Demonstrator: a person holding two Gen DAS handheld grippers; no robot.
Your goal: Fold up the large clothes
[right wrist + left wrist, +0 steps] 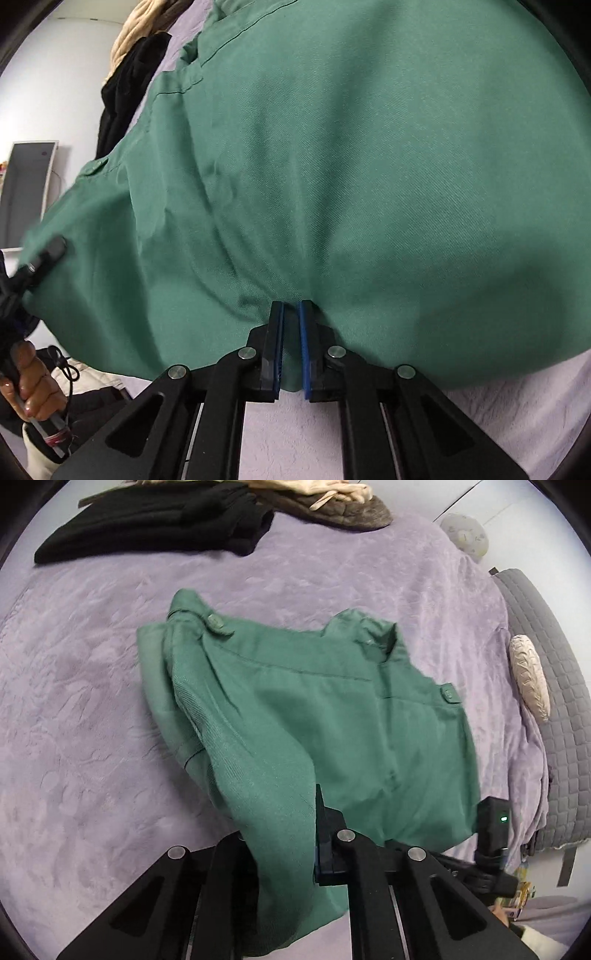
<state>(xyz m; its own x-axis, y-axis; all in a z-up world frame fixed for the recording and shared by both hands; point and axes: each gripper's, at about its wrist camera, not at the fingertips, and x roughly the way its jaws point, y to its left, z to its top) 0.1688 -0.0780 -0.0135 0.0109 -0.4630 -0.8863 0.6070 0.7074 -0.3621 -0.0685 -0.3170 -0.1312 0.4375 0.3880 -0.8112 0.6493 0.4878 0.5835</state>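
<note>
Two hand-held grippers pinch one green garment above a purple bed.

Left hand-held gripper (295, 834) is pressed together on a fold of the green garment (303, 716), which drapes from it down onto the purple bed cover (85, 709). Right hand-held gripper (291, 343) has its blue pads (303, 343) nearly together with the garment's edge between them, the cloth filling most of that view. Black clothes (155, 520) and a beige and brown pile (332, 502) lie at the bed's far end. A person's hand (33, 384) shows at the lower left of the right wrist view.
</note>
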